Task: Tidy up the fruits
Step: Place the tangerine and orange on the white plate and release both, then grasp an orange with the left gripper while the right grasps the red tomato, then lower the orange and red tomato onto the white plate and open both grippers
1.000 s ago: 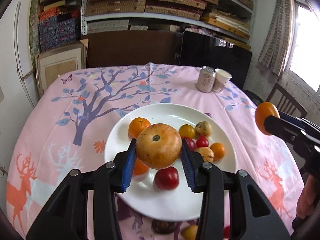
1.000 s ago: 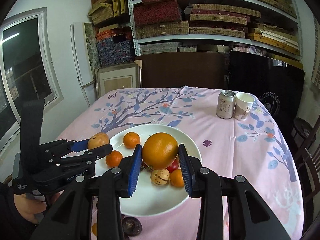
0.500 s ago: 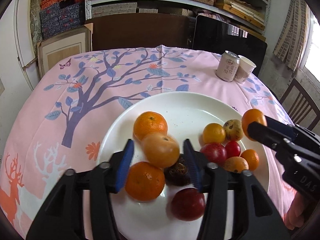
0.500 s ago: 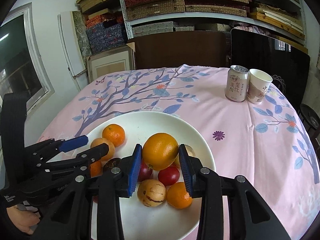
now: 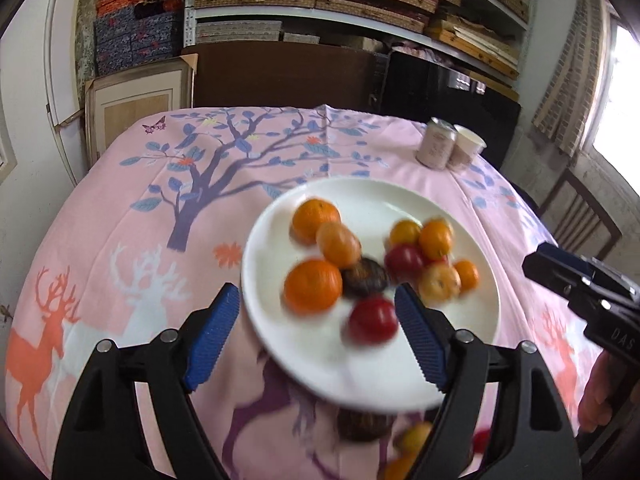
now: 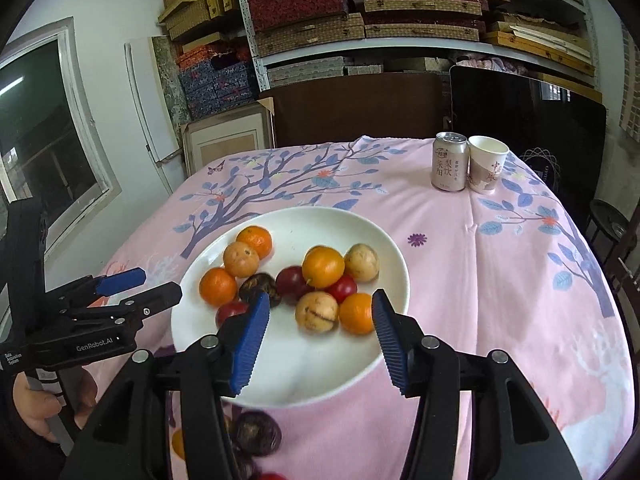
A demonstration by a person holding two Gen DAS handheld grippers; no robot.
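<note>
A white plate (image 6: 384, 240) (image 5: 272, 344) on the pink tablecloth holds several fruits: oranges, red plums, brownish passion fruits and a dark one. The big orange (image 6: 323, 267) lies among them, and the tan fruit (image 6: 241, 259) lies beside a small orange (image 6: 255, 241). My right gripper (image 6: 318, 334) is open and empty over the plate's near half. My left gripper (image 5: 320, 338) is open and empty at the plate's near left edge; it shows in the right wrist view (image 6: 138, 286) at left. Several loose fruits, one dark (image 6: 256, 432), lie on the cloth below the plate.
A drink can (image 6: 449, 162) and a paper cup (image 6: 486, 165) stand at the table's far right. Shelves with boxes, a dark cabinet and a framed board stand behind the table. A chair (image 5: 576, 216) stands at the right.
Both grippers opened and drew back. The left one let go of the tan fruit onto the plate, the right one let go of the big orange among the fruits.
</note>
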